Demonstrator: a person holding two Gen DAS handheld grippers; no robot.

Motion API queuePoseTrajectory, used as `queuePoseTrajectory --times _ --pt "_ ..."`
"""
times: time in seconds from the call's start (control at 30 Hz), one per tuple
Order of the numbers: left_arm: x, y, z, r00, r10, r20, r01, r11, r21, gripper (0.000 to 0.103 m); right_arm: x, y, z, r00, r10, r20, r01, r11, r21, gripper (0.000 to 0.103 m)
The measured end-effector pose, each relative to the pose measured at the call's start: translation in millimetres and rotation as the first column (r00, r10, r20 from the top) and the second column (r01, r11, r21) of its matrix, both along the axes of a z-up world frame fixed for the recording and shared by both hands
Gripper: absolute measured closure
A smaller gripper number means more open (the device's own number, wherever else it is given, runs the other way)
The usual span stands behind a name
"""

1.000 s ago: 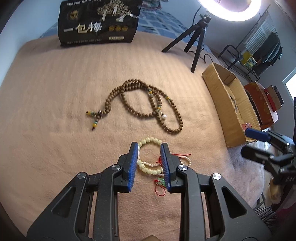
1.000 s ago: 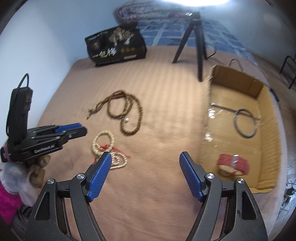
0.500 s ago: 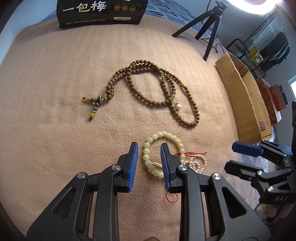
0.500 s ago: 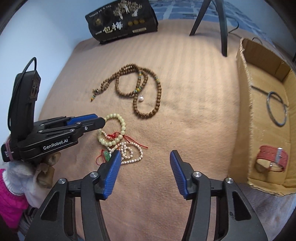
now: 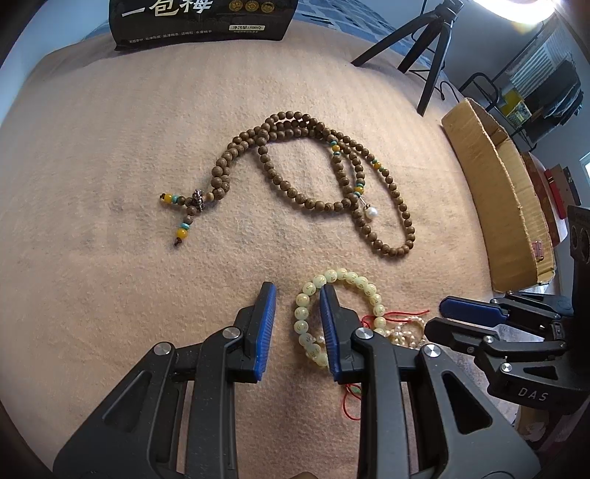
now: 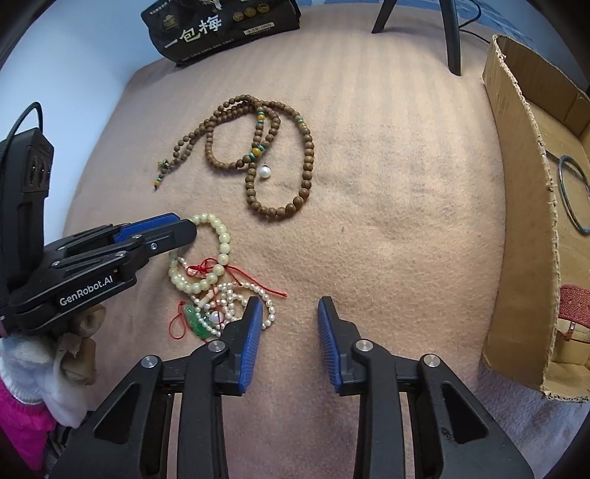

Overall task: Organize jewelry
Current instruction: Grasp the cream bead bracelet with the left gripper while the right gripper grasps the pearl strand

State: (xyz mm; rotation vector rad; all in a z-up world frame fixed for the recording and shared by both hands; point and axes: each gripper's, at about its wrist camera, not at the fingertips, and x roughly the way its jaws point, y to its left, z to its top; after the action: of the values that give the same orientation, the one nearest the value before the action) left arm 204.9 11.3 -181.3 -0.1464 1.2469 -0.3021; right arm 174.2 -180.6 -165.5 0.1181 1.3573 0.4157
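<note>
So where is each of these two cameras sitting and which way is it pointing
Left wrist: on the left gripper, facing steeply down at the blanket and pale bead bracelet; right gripper at right.
Right wrist: on the right gripper, jaws closing on nothing, facing down between the tangled jewelry and the cardboard box; left gripper and gloved hand at left.
Shared: brown bead necklace, bracelet, black bag.

Matt wooden beads on fuzzy peach cloth
</note>
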Motion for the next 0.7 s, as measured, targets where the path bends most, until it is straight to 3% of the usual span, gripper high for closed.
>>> queuePoseTrajectory --times 0.3,0.5,0.7 --pt "1.6 -4.0 -2.1 1.000 -0.007 0.008 0.007 1.000 0.009 0.079 2.6 14.0 -4.6 0.999 0.031 0.016 -0.030 0.998 -0.049 0.082" --pt "1.4 -7.0 -3.1 1.000 -0.012 0.027 0.011 0.999 0.030 0.079 -2.6 41.1 -10.9 0.995 0.086 0.056 -0.077 0.986 -0.145 0.087" --pt "2.7 -10.0 -4.6 0.999 -0.015 0.048 0.012 0.999 0.047 0.090 -9.7 54.5 -10.7 0.989 0.124 0.079 -0.110 0.980 -0.169 0.095"
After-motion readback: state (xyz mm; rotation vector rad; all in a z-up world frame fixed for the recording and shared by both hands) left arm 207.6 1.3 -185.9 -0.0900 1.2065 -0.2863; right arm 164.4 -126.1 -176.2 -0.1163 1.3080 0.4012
